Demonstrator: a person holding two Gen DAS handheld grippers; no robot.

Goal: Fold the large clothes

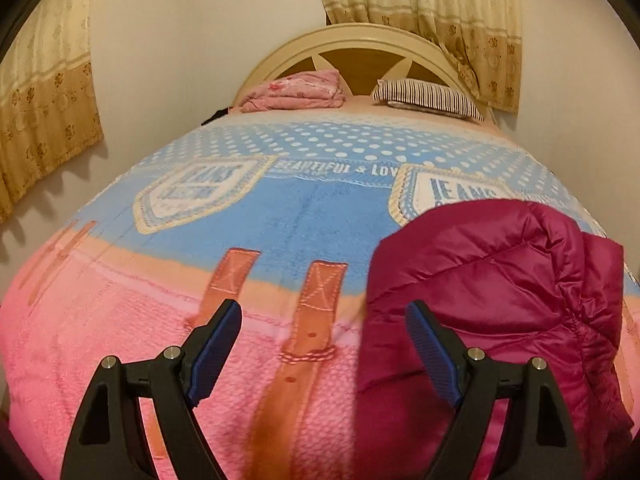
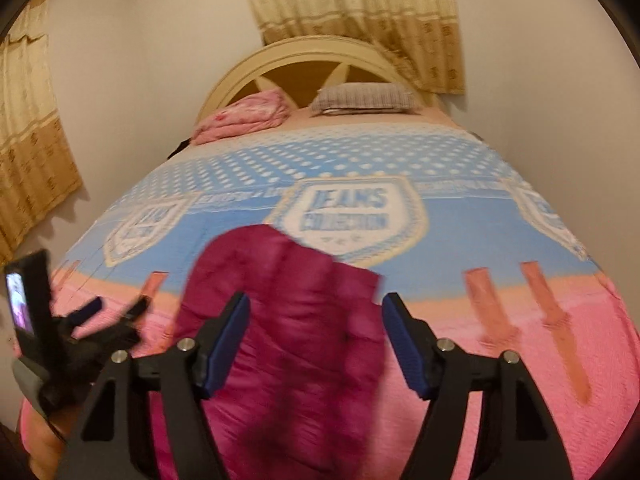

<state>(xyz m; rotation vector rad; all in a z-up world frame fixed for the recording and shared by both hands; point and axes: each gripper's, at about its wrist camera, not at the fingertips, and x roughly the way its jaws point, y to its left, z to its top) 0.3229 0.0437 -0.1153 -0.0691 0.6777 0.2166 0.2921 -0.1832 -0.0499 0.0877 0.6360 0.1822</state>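
Note:
A magenta quilted puffer jacket lies folded into a bundle on the bed's pink and blue blanket. In the left wrist view my left gripper is open over bare blanket, its right finger just in front of the jacket's left edge. The right wrist view shows my right gripper open above the jacket. The bundle shows between its fingers, and the pads do not press on it. My left gripper appears blurred at the far left there, open, left of the jacket.
A folded pink quilt and a striped pillow lie at the arched headboard. Curtains hang behind the bed and on the left wall. A small lit screen sits on the left gripper's body.

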